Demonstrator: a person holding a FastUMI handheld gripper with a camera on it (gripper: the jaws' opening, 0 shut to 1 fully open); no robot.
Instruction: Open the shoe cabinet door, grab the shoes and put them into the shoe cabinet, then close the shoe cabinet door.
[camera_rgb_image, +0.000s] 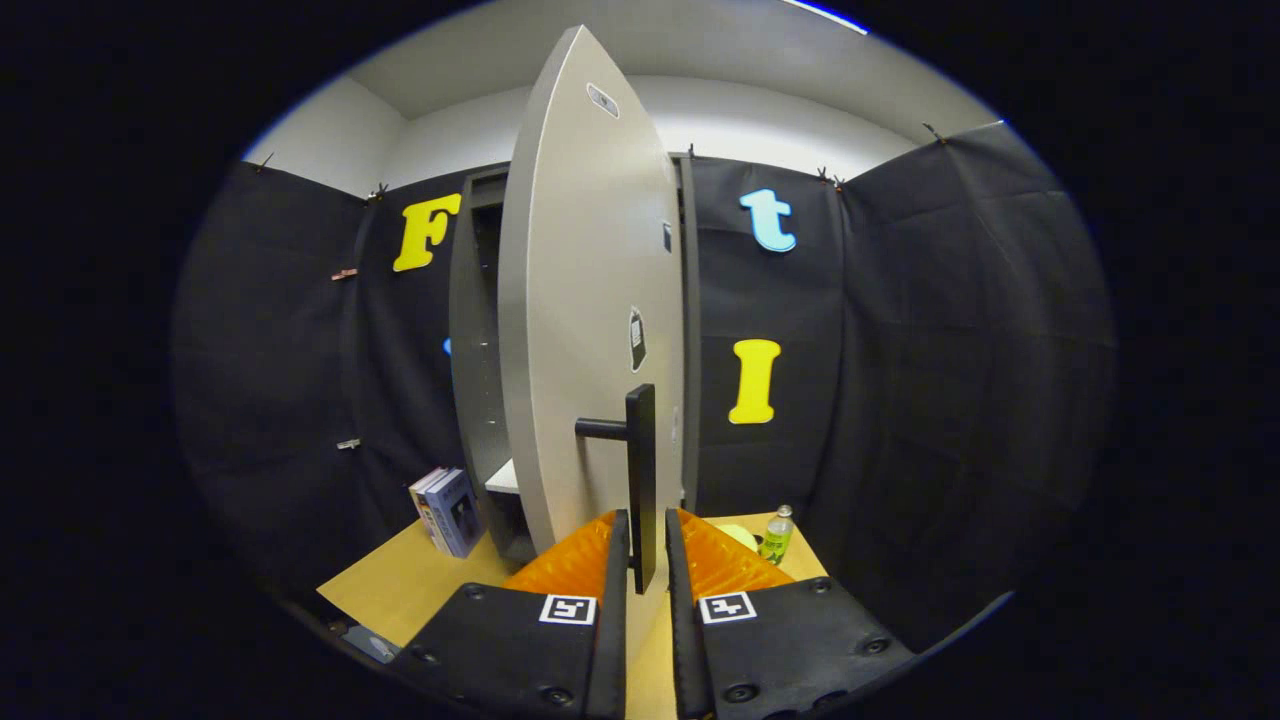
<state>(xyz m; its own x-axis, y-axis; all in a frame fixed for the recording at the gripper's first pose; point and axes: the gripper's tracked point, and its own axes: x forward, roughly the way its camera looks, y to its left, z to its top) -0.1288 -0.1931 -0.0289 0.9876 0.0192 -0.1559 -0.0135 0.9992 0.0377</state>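
Taking the door handle (640, 480) as my landmark and reading from its left: farthest left, a small stack of books (446, 510) stands on the wooden table (400, 585), leaning by the foot of the shoe cabinet (478, 380). Next comes the dark opening of the cabinet, with a pale shelf edge low inside it. The grey cabinet door (590, 300) is swung partly out toward me, so I see it nearly edge-on, and the handle sits on its face.

The handle is a dark vertical bar, its long axis running straight up and down, held off the door by a short stub on its left. My gripper (646, 565) has its fingers drawn in narrow on either side of the bar's lower end, which lies right between them; I cannot tell whether both fingers actually press on it.

Right of the handle, low on the table, stands a green bottle (776, 535).

I judge the door is mid-swing, and the pull must follow its arc about the hinge.
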